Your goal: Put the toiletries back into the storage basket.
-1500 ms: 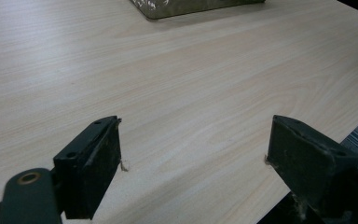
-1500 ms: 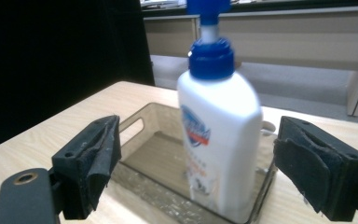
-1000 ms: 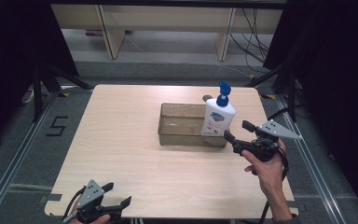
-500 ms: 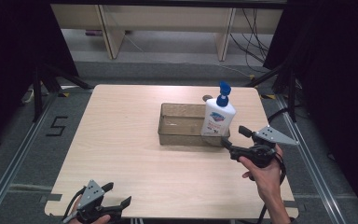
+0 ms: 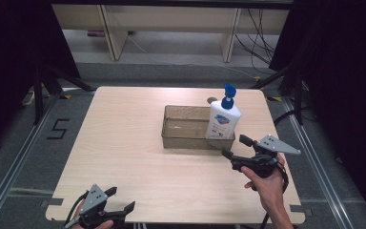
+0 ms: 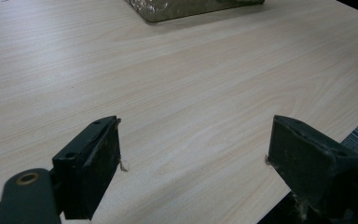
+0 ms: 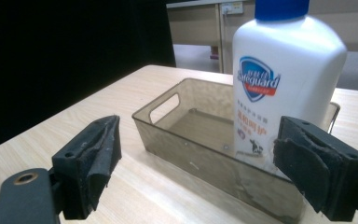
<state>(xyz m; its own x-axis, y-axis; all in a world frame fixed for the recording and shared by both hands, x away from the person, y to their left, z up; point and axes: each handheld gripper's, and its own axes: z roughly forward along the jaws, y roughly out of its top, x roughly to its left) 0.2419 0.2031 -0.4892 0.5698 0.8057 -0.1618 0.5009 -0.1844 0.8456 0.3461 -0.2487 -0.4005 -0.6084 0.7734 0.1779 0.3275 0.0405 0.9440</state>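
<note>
Since the earlier frames your right gripper [image 5: 237, 147] has drawn back from the bottle toward your side of the counter; your left gripper [image 5: 120, 200] has kept its place at the near edge.

Right fingers [image 7: 91, 161]: spread wide, released, grasping nothing. In the right gripper view the black pads look worn and frayed at their edges. They point at the near long wall of the tray, apart from it, with the bottle framed between them farther off.

Left fingers [image 6: 93, 163]: likewise spread apart and empty, held low over bare wood at the near left corner of the counter [image 5: 124, 143]. In the left gripper view a corner of the tray shows at the top edge, well apart from the fingers.

Bottle [image 5: 223, 118]: white, blue pump top, blue and red label. It stands upright inside the right end of the tray.

Tray [image 5: 183, 129]: translucent brown, rectangular, with a handle cut-out in its end wall [image 7: 164, 103]. It sits right of the counter's centre, toward the far edge, and holds the bottle alone.

Your right hand [image 5: 267, 186] grips the right gripper from below.
</note>
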